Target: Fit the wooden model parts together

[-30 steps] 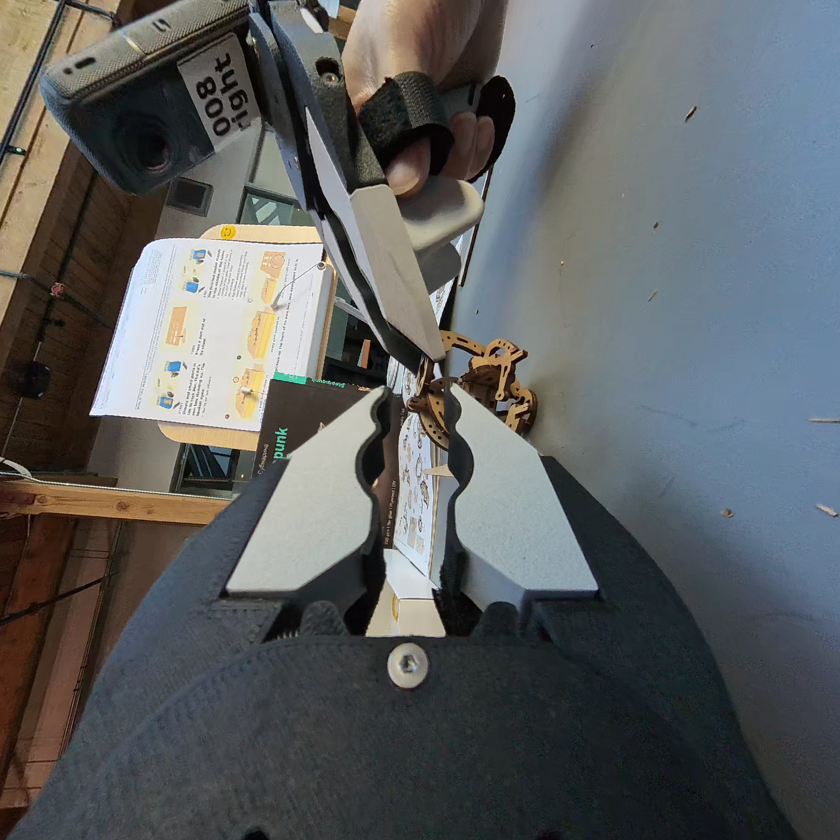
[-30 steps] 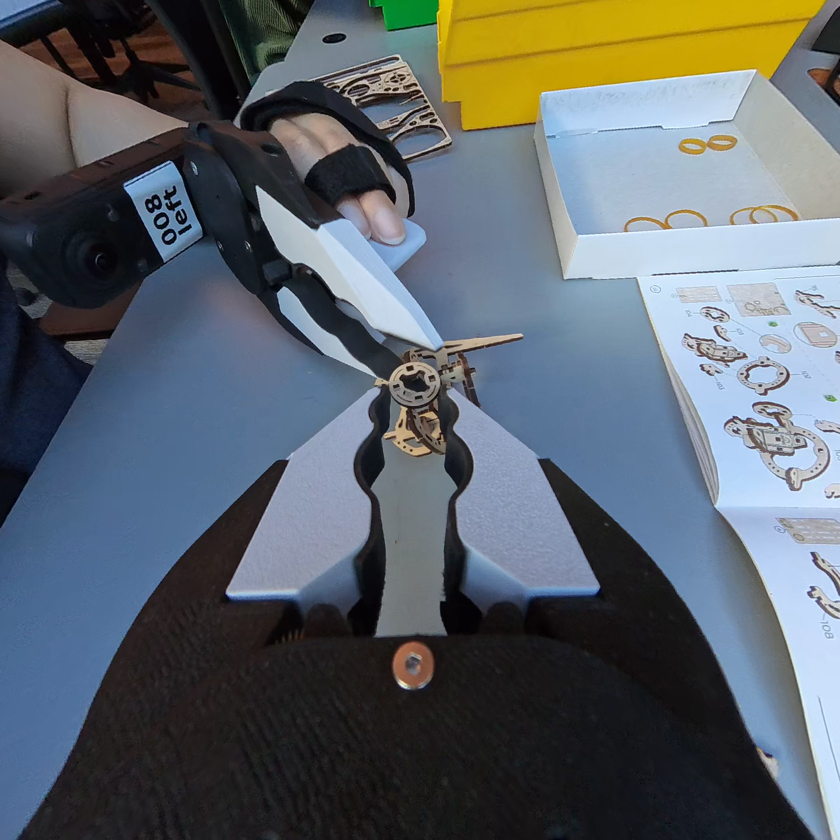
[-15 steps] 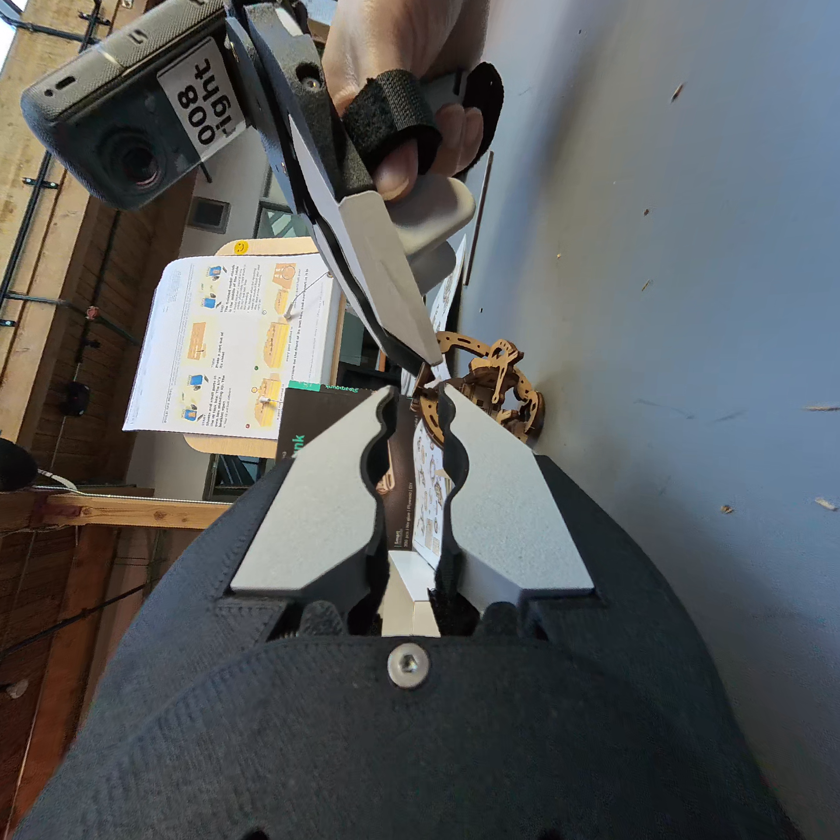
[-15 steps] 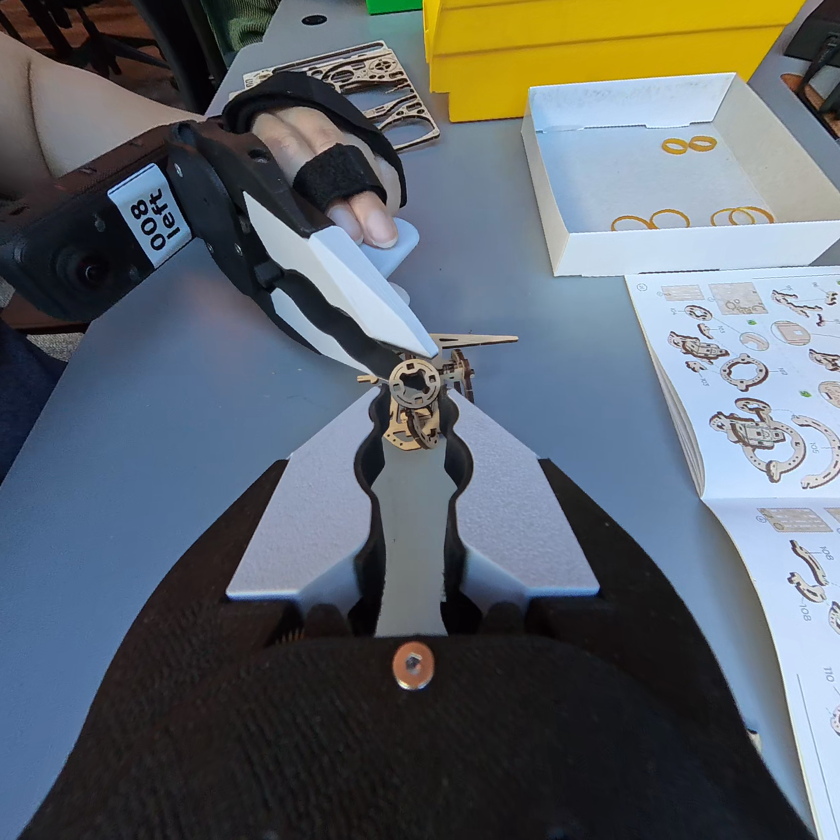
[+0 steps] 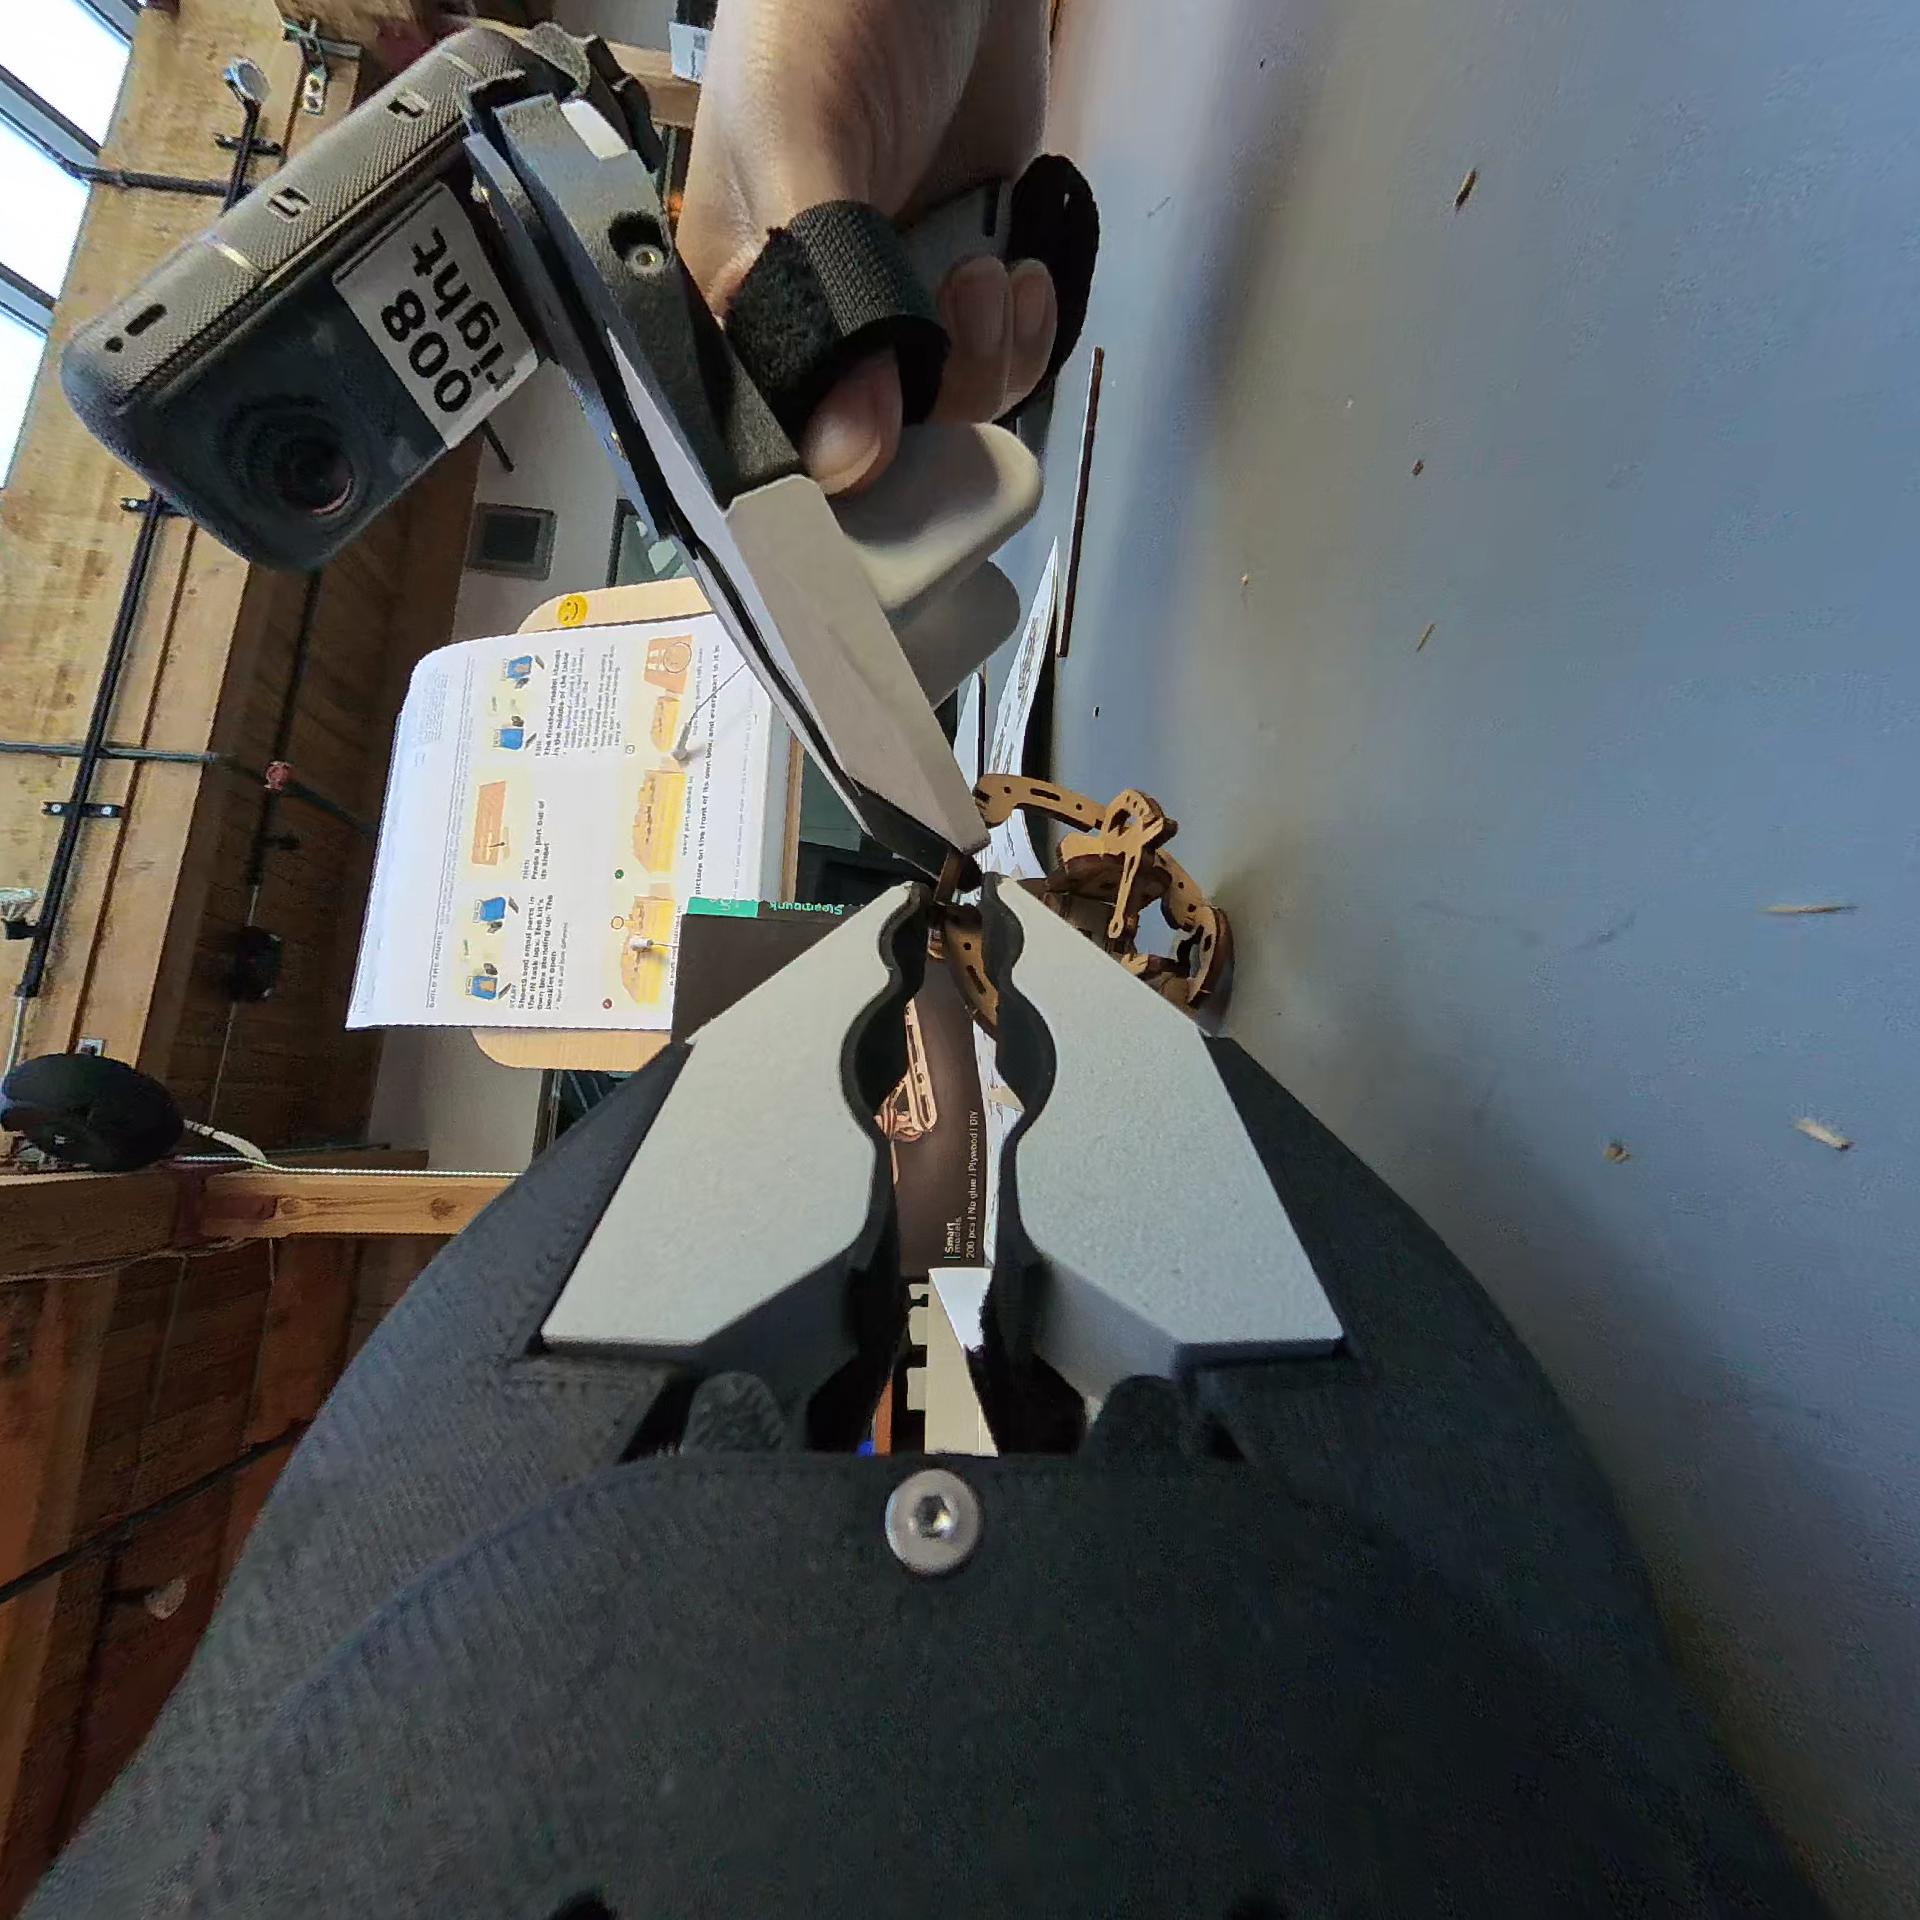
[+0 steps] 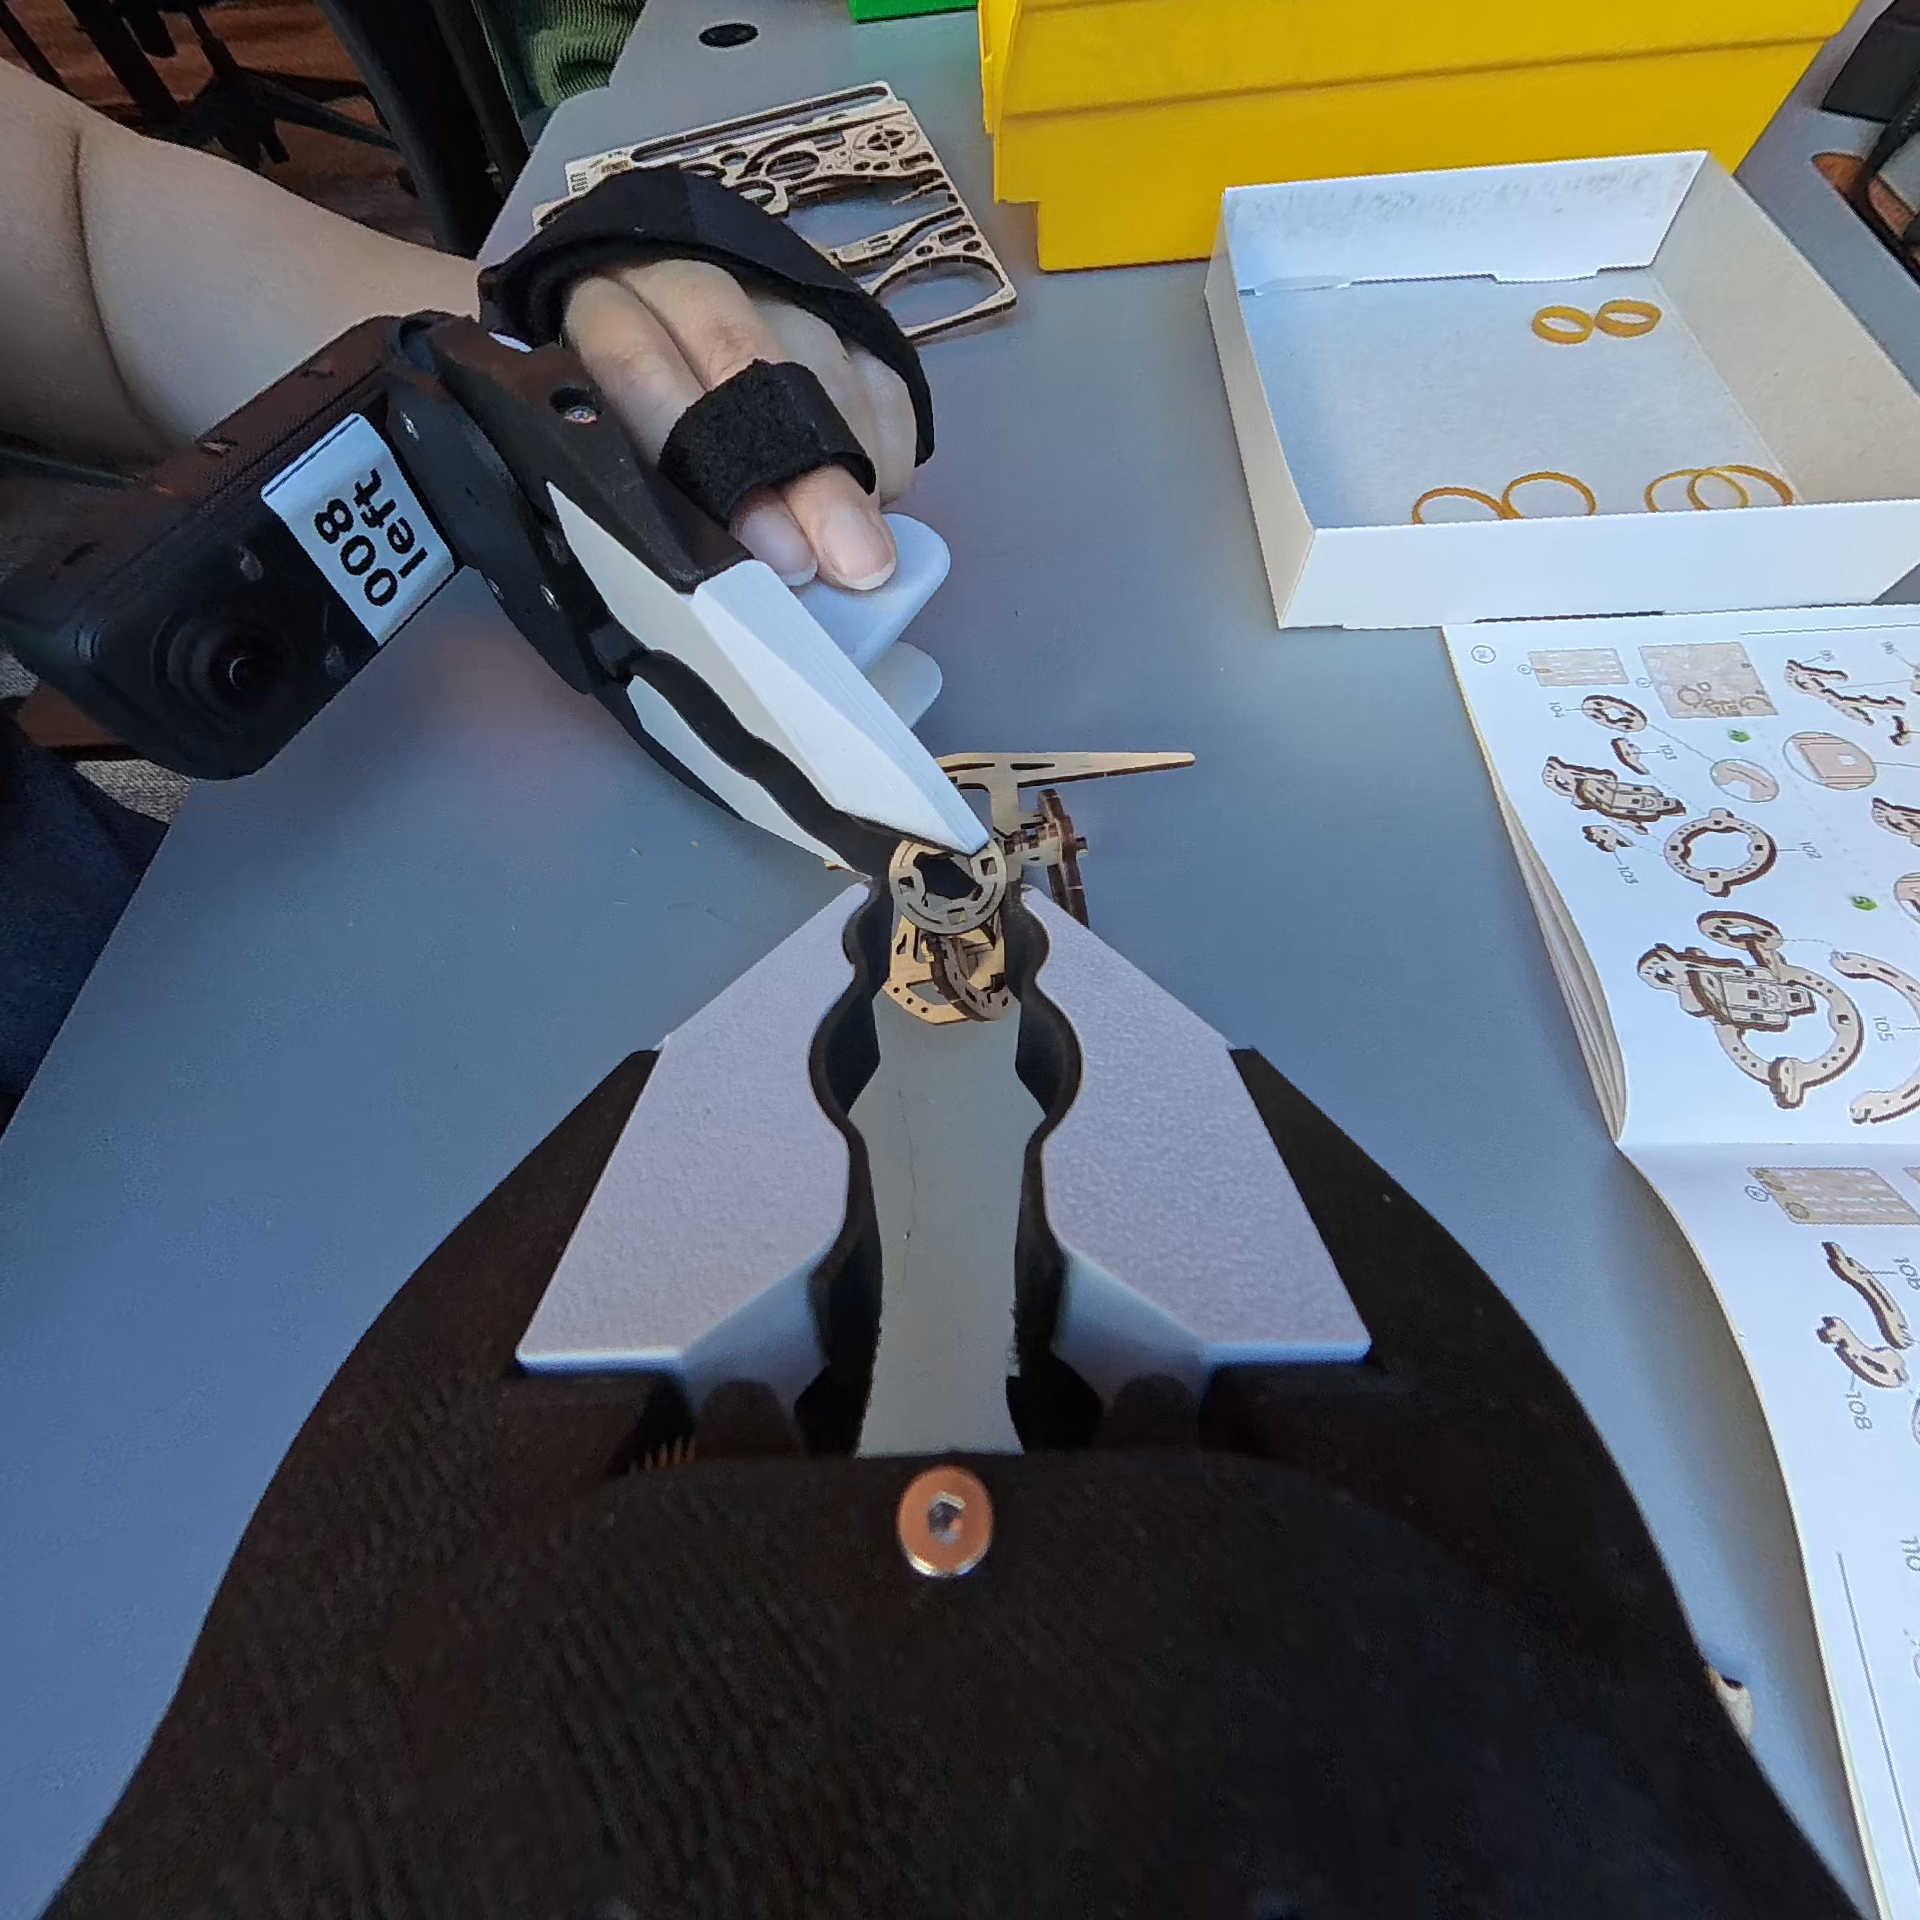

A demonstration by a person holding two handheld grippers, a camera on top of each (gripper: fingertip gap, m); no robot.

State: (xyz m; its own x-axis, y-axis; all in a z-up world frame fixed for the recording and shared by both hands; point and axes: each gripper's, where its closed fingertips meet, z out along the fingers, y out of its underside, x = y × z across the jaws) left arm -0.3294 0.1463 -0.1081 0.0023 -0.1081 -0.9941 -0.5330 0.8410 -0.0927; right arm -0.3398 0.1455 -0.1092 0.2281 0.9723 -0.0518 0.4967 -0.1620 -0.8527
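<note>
The right tongs (image 6: 940, 904) are narrowed around a small wooden ring part (image 6: 943, 883), while the left tongs (image 6: 961, 831) pinch its rim from the side. Over the last second both have crept closer above the wooden model (image 6: 951, 977) on the grey desk (image 6: 416, 987), so seating the ring looks imminent.

My two grippers match: the left gripper (image 6: 961, 831) and the right gripper (image 5: 961, 868) each have pale grey wedge fingers (image 6: 727, 1164) with wavy black inner edges, a ribbed black body, one silver screw (image 6: 943, 1522), a labelled camera, black hand straps
</note>
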